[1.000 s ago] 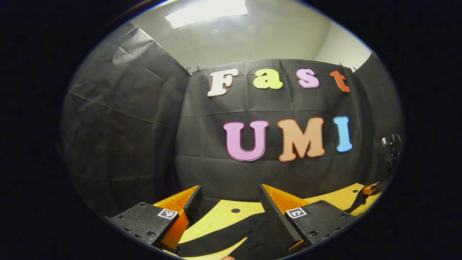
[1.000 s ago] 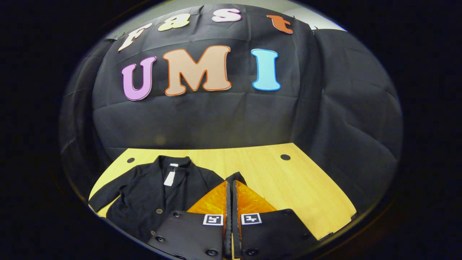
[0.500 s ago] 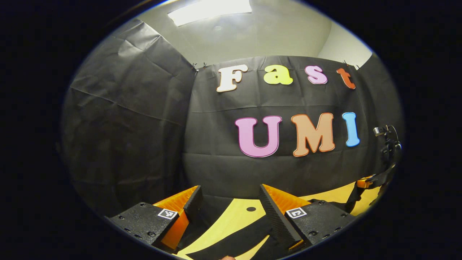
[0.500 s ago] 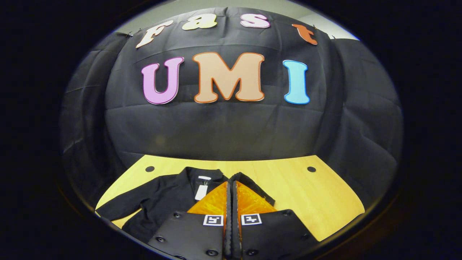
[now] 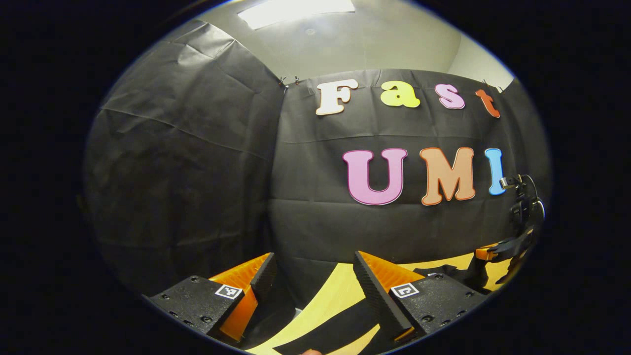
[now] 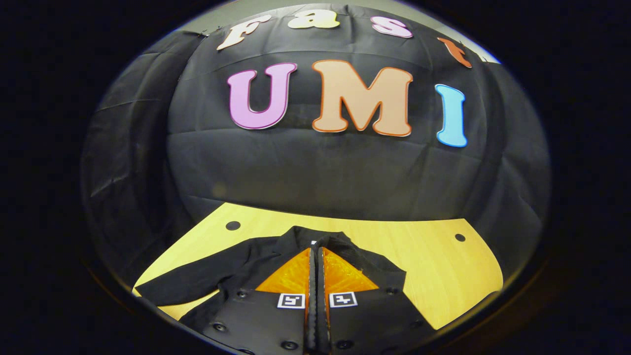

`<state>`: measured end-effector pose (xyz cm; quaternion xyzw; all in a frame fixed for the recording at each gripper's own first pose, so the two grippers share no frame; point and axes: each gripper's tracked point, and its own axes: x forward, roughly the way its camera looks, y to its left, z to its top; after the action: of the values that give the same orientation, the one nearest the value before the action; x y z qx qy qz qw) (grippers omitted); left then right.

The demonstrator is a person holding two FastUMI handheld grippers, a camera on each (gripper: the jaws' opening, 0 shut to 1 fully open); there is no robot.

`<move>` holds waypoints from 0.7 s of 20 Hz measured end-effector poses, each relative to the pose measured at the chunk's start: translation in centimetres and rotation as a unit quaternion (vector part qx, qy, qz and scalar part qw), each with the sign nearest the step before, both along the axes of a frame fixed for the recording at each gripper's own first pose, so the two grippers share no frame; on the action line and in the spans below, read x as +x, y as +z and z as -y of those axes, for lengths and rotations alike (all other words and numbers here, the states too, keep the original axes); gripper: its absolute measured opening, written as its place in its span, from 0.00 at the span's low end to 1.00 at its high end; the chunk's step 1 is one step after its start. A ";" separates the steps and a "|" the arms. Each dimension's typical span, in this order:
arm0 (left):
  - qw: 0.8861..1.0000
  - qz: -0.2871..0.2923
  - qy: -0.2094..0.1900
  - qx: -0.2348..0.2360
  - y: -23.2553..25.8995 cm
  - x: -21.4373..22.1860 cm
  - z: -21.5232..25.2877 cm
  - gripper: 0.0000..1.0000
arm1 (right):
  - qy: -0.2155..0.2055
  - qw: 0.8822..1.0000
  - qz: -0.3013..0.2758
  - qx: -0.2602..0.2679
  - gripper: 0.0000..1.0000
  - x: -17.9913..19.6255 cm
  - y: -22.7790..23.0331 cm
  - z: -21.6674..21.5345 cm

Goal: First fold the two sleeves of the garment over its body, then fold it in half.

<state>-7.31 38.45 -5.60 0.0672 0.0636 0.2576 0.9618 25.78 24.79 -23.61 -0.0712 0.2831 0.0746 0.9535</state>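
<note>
The wooden tabletop (image 6: 434, 276) carries the black garment (image 6: 236, 266), lying flat with 1 sleeve (image 6: 182, 288) stretched out to the left in the right gripper view. The right gripper (image 6: 315, 266) points level over the garment's collar, its fingers pressed together; whether cloth sits between them I cannot tell. The left gripper (image 5: 313, 273) hangs level above the tabletop's edge, fingers spread apart, holding nothing

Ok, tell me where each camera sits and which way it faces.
Left gripper view: rides the left tool, low over the light wooden table, facing the booth wall; its spread fingers show, and the other tool far right.
Right gripper view: rides the right tool, above the black buttoned garment, facing the same wall.
Shared: table, garment.
</note>
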 end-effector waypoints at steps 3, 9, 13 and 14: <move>1.000 -0.007 0.012 0.001 -0.3 -0.9 -1.4 0.94 | 0.014 1.000 -0.011 -0.001 0.04 0.4 -1.2 -2.5; 0.999 -0.026 0.021 -0.011 -1.7 -1.8 -3.2 0.93 | 0.063 0.997 -0.046 0.027 0.28 -0.1 -2.7 -7.7; 0.997 -0.059 0.030 -0.035 -4.5 -2.3 -4.9 0.94 | 0.063 0.996 0.062 0.021 0.99 0.7 2.5 -7.6; 0.996 -0.070 0.034 -0.041 -5.3 -2.5 -5.1 0.94 | 0.064 0.995 0.077 0.021 1.00 0.7 3.4 -7.2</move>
<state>-9.79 43.56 -10.93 0.0430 0.1437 0.2816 0.9477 26.47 31.99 -20.23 -0.0749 0.2024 0.1356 0.9670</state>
